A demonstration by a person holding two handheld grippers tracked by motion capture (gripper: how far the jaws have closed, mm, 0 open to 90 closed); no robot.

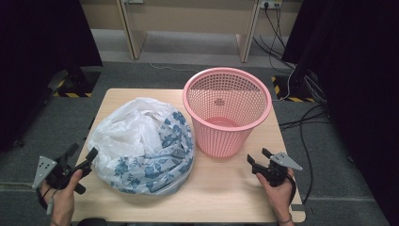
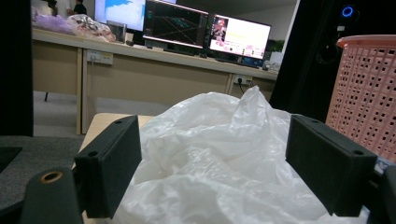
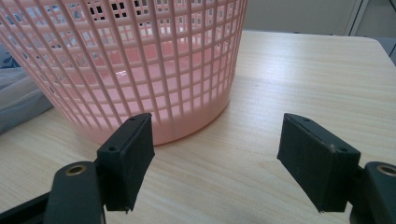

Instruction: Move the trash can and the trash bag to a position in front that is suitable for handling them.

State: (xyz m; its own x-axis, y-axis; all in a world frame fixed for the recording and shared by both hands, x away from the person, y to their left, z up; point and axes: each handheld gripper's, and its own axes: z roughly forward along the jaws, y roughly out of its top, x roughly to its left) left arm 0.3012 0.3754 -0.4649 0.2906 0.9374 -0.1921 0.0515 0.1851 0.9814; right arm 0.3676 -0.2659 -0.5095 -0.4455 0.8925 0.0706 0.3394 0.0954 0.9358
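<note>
Wooden table holds two things: crumpled plastic bag on the left half, pink mesh basket upright on the right half, far side. Bag is white with a blue flower print along its right and near side; it lies just beside the basket, can't tell if they touch

Left gripper is at the table's near left edge, held in the person's left hand. Jaws wide, nothing clamped. In the left gripper view the white folds of the bag sit right ahead between the two black jaws, basket wall at the right edge. Whether the pads touch the plastic, can't tell

Right gripper is near the table's near right corner, in the right hand, well apart from the bag. Jaws wide here too, bare tabletop between them. Right gripper view looks at the foot of the basket, which stands just ahead of the jaws, not touching

Basket looks empty, its solid pink bottom shows through the mesh

Writing: no brand or label legible on bag or basket. Monitors on the far desk are lit, text on them too small to read
</note>
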